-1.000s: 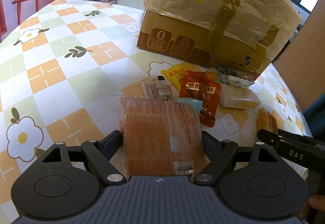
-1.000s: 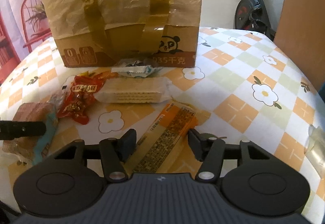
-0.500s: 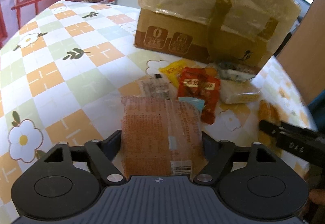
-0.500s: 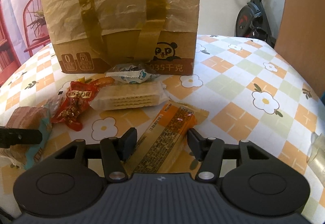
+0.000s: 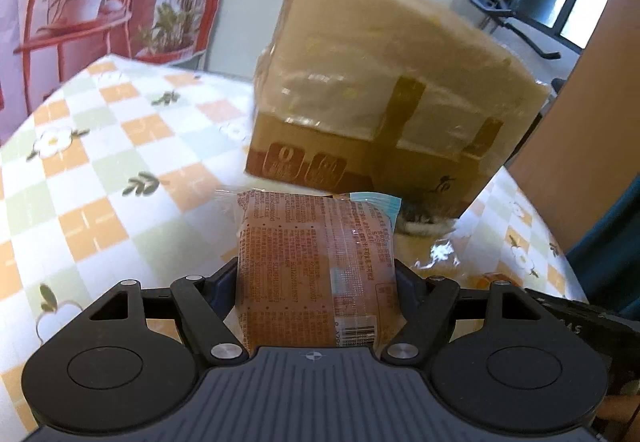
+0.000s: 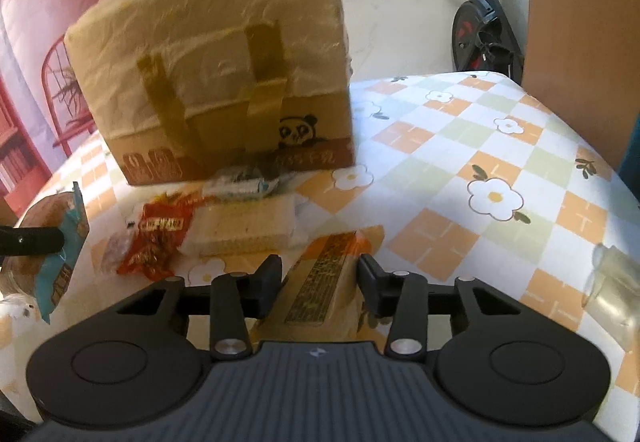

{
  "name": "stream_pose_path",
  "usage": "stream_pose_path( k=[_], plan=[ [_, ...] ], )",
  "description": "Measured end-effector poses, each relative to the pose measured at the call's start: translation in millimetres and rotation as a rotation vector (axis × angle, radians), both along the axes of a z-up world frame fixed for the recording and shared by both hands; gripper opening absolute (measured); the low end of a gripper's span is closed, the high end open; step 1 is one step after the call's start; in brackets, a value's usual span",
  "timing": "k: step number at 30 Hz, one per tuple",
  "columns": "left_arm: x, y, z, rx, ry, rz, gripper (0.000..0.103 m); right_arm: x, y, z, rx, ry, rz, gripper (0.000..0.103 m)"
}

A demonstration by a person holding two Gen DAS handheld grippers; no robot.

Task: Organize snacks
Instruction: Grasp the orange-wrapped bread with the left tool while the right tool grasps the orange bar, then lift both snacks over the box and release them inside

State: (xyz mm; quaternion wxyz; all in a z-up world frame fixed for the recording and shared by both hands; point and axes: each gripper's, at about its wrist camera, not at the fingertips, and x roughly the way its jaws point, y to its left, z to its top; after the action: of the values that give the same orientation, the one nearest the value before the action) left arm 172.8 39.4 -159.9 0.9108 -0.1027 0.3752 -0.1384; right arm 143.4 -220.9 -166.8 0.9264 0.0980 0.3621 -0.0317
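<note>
Landmark taken: the taped cardboard box, standing at the far side of the flowered tablecloth.

Left gripper: jaws set wide, both pads pressed on the long sides of the brown bread packet. The packet is held clear of the cloth, on the near side of the box and partly overlapping its lower front face in view. Its long axis runs straight out along the fingers, toward the box.

Right gripper: jaws have just been closing and stand narrow, the orange bar packet between them. The pads look to be on its edges (motion blur leaves full contact unsettled). The bar's long axis also points away from the gripper, leaning slightly right, toward the box's right front corner.

Left on the cloth in front of the box: a cracker packet, a red snack packet, a silver wrapper touching the box's base.

Judgement: both packets must go up and over the box front, so its top edge is the clearance. The left hand appears nearer.
</note>
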Motion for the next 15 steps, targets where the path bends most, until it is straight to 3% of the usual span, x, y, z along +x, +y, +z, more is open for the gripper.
stream_pose_path(
  k=[7,15],
  plan=[
    [1.9,-4.1,1.2,0.002,0.010,-0.007,0.078,5.4,-0.9,-15.3,-0.013,0.088,-0.009,0.043],
    [-0.5,-2.5,4.1,0.001,0.007,-0.006,0.078,12.9,3.1,-22.9,-0.040,0.126,-0.017,0.047]
  ],
)
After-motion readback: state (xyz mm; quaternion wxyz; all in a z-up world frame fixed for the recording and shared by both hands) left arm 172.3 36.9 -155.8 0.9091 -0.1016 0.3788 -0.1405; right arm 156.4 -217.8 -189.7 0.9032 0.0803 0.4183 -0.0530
